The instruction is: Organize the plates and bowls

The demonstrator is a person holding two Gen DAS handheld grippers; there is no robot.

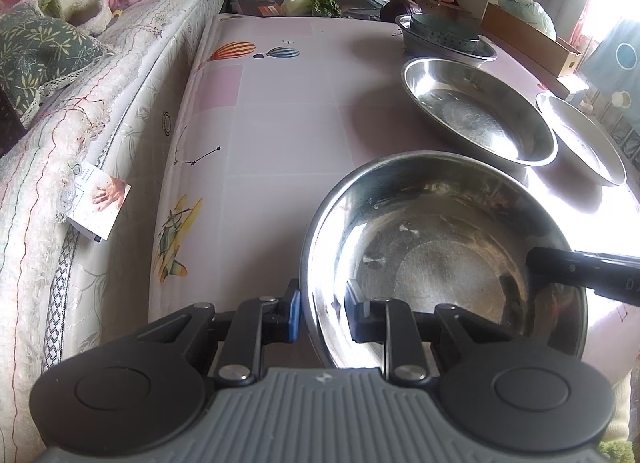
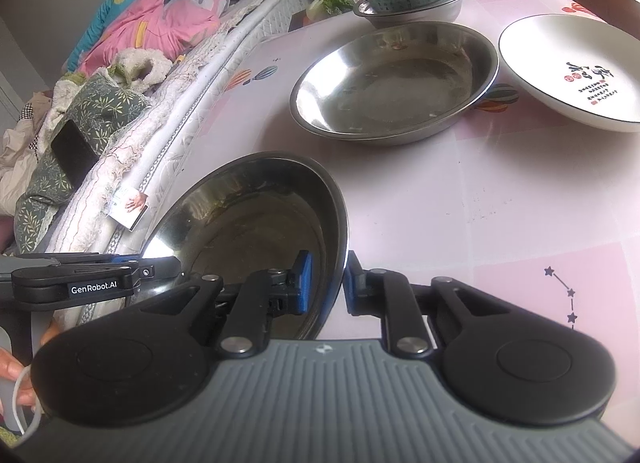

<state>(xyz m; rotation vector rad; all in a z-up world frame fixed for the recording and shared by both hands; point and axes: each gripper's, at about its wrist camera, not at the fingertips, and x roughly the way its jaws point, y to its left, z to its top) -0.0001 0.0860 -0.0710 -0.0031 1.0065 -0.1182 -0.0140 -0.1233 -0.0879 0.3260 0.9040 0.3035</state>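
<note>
We look from each hand-held gripper along its fingers, tilted down at the worktop [image 1: 280, 111], both very near. The left view faces up the worktop beside the bed [image 1: 120, 75]; the right looks across from the opposite side. Both share the near steel plate [image 1: 440, 255], clamped at opposite rims, and the farther steel plate [image 2: 396, 79].

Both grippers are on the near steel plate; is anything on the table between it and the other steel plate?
Nothing visible: only bare tablecloth separates the near steel plate from the other steel plate. The white plate sits off to the right.
</note>
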